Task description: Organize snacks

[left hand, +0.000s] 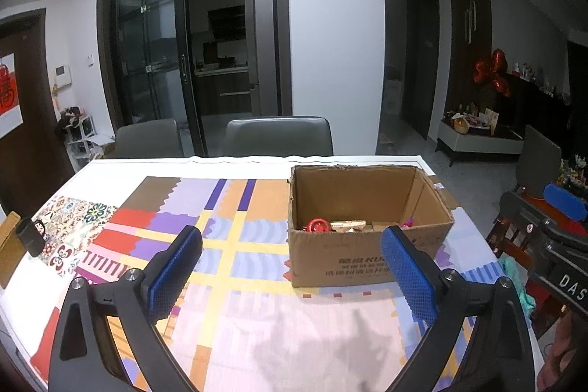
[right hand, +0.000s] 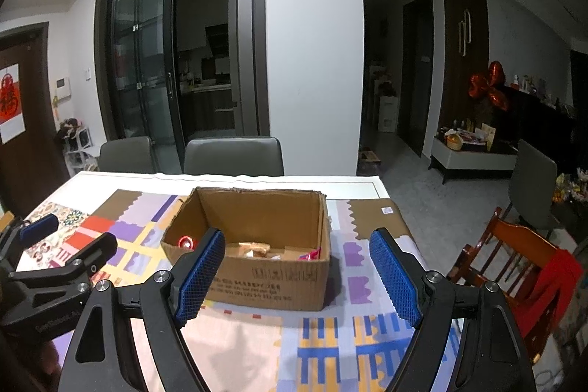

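Patterned cloth (left hand: 239, 245) covers your worktop (left hand: 121, 168); the cardboard box (right hand: 264, 278) with snacks (right hand: 253, 249) sits ahead. Your left tool (left hand: 290, 267) and right tool (right hand: 297, 278) both gape wide, holding nothing.

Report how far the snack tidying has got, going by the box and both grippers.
Done: several snacks, a red round one and gold packets among them, already lie inside the open cardboard box. In hand: nothing; the left gripper and right gripper are both open and empty. Left: no loose snacks show on the patterned cloth, so little or nothing.
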Tool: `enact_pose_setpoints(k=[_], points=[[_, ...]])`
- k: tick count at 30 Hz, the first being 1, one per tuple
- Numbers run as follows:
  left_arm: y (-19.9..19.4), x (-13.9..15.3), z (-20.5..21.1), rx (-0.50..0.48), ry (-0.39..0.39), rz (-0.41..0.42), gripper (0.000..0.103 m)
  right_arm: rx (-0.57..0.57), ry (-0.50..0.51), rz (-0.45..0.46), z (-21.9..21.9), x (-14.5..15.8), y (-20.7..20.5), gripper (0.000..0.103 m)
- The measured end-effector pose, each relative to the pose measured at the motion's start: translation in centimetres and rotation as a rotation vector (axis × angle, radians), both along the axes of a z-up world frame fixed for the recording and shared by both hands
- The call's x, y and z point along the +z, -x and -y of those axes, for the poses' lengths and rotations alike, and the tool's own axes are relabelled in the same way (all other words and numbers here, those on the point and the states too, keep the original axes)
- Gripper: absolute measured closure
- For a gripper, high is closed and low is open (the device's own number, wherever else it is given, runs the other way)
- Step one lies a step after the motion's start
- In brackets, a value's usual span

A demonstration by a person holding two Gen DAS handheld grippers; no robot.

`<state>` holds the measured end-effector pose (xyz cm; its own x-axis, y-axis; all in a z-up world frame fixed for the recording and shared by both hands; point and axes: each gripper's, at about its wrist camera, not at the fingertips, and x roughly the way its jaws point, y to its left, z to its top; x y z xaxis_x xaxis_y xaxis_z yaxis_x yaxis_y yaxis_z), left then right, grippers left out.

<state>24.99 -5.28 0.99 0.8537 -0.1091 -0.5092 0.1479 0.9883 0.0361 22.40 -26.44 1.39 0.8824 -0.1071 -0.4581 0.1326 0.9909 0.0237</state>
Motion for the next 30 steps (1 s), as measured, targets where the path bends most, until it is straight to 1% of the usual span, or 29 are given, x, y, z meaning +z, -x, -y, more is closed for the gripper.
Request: enact_pose_setpoints(k=[5,7,10,11,23,30], points=[[1.9,0.0,-0.4,-0.001,-0.003,0.011,0.002,0.0,0.002,-0.007,-0.1,-0.3,1.7,0.021],[2.5,-0.2,-0.5,0.005,0.0,0.011,0.0,0.001,0.006,-0.009,-0.2,-0.3,2.4,0.021],[3.7,-0.4,-0.7,0.01,-0.007,0.01,0.0,-0.005,0.022,-0.009,-0.5,-0.5,3.5,0.014],[4.0,-0.5,-0.7,0.008,-0.008,0.008,0.0,-0.008,0.026,-0.006,-0.6,-0.4,3.8,0.013],[8.1,-1.0,-1.6,0.02,-0.01,-0.005,0.0,-0.009,0.02,-0.014,-1.0,-1.8,7.7,0.013],[9.7,-1.8,-2.0,0.031,-0.005,-0.036,0.0,-0.022,0.003,-0.03,-0.9,-2.4,9.5,0.013]])
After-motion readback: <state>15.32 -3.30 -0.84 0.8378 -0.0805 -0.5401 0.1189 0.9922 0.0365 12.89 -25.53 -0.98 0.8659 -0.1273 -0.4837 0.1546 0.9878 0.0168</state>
